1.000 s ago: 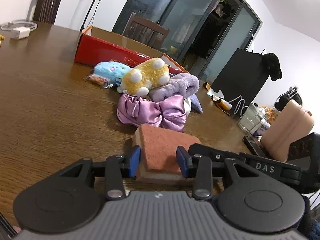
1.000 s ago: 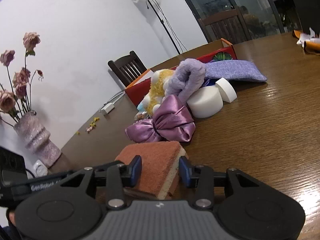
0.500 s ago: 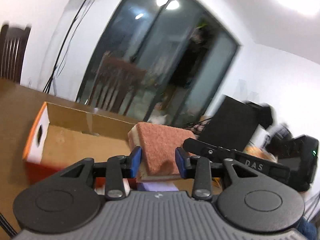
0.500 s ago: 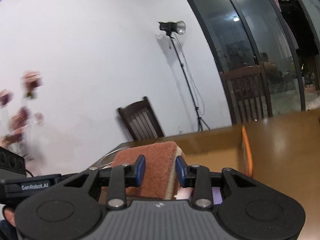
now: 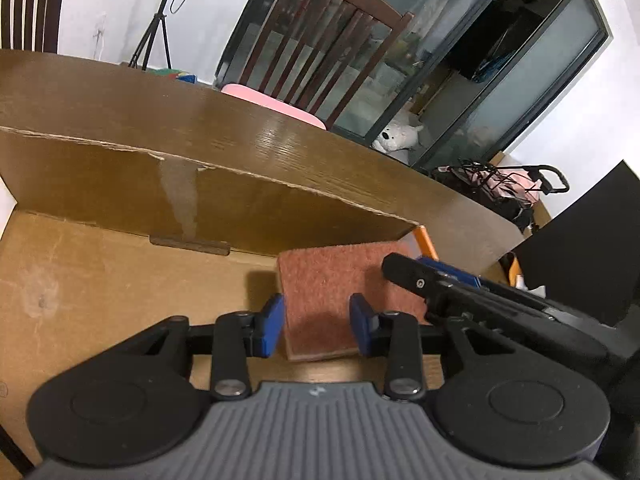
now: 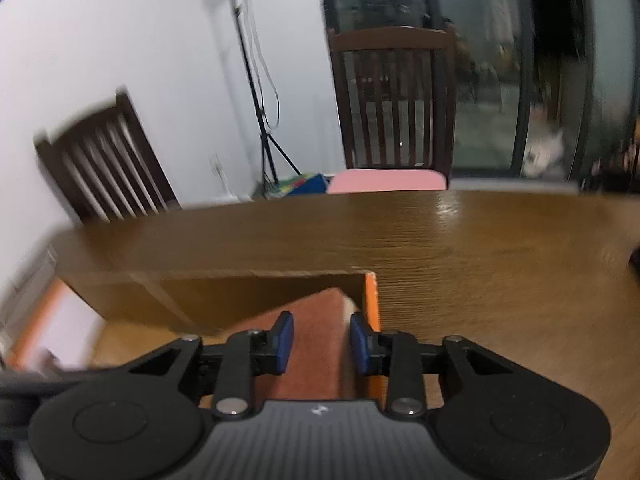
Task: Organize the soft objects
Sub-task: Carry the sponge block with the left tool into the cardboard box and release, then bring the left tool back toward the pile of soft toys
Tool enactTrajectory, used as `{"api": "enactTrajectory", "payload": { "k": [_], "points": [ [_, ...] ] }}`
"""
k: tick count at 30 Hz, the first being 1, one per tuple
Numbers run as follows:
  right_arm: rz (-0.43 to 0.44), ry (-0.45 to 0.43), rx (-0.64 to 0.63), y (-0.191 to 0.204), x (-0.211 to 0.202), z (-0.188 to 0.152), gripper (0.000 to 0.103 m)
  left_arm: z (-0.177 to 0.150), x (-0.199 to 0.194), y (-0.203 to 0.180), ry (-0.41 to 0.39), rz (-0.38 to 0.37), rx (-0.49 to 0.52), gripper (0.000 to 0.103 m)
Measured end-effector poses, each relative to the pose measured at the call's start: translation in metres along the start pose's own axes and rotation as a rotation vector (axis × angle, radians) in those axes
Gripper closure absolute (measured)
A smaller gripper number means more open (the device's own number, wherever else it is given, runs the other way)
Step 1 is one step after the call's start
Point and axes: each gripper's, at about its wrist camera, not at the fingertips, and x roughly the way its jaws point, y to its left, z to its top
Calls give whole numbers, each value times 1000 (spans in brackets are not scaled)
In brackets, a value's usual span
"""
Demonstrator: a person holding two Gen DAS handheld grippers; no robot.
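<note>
**Sponge going into the box**

Both my left fingers (image 5: pixel 316 330) and my right fingers (image 6: pixel 322 342) pinch the orange sponge (image 5: pixel 340 292). It sits low in the cardboard box (image 5: pixel 120 280), at the box's right end by the far wall. If one side lets go first, the sponge could tip or catch on the orange edge (image 6: pixel 370 300). I see no words I can read here.
</note>
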Motion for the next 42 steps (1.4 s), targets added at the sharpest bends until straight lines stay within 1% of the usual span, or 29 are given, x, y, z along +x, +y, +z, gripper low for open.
{"api": "enactTrajectory", "payload": {
  "k": [2,3,5,6,7,8,9,10,11,12,13,15,16,17,20,23,25,27,28,30,31,32,33,34,36,38,40,42],
  "points": [
    [-40,-24,-72,11,3,-2,79,-1,-1,-3,-5,29,21,64],
    [-55,-27,-93,15,3,-4,79,-2,0,-3,-1,23,21,64],
    [-75,-26,-96,19,3,-4,79,-4,-1,-3,5,7,7,64],
    [-87,-25,-100,19,4,-3,79,-5,-3,-4,-1,6,-2,60],
    [-99,-24,-112,23,2,-3,78,-2,-8,-6,-13,12,-17,54],
    [-103,-21,-117,25,1,-4,77,-1,-14,-7,-39,24,-42,52],
    [-109,-15,-115,26,0,-3,73,1,-20,-8,-55,31,-47,49],
    [-110,-17,-115,27,-4,-5,67,2,-27,-9,-66,39,-41,49],
    [-94,-34,-121,26,-8,-6,55,3,-38,-11,-76,43,-24,49],
    [-78,-38,-123,21,-10,-8,53,2,-50,-13,-85,47,-1,48],
    [-76,-40,-110,19,-17,-8,53,2,-63,-13,-101,62,23,46],
    [-61,-63,-84,17,-43,-7,53,-1,-93,-16,-145,99,77,43],
    [-55,-76,-76,14,-58,-7,53,-4,-113,-19,-165,129,116,43],
    [-54,-89,-72,13,-77,-6,51,-8,-132,-21,-183,156,151,42],
    [-68,-130,-71,9,-133,-8,44,-23,-183,-28,-237,218,228,37],
    [-55,-157,-67,6,-186,-15,36,-43,-230,-34,-289,248,257,31],
    [-50,-168,-73,5,-214,-21,34,-52,-255,-38,-318,260,263,29],
    [-50,-183,-80,8,-239,-29,34,-67,-279,-40,-356,283,279,27],
    [-46,-200,-80,8,-250,-33,33,-78,-290,-42,-382,294,290,24],
    [-30,-244,-79,13,-276,-48,28,-100,-309,-43,-437,300,306,18],
    [-21,-276,-80,15,-289,-58,26,-114,-318,-43,-465,298,315,18],
    [-14,-300,-82,17,-299,-69,22,-129,-324,-46,-489,289,329,18],
    [-2,-324,-82,18,-309,-81,20,-142,-330,-46,-503,275,336,15],
    [12,-349,-79,19,-320,-95,19,-155,-334,-47,-512,260,337,11],
    [40,-379,-83,20,-335,-121,18,-183,-342,-44,-526,238,322,10],
    [47,-396,-96,23,-345,-146,18,-213,-352,-45,-536,250,332,10],
    [44,-417,-114,27,-356,-171,18,-243,-361,-47,-572,262,367,3],
    [45,-445,-121,29,-368,-195,16,-275,-369,-50,-609,281,398,2]
  ]
}}
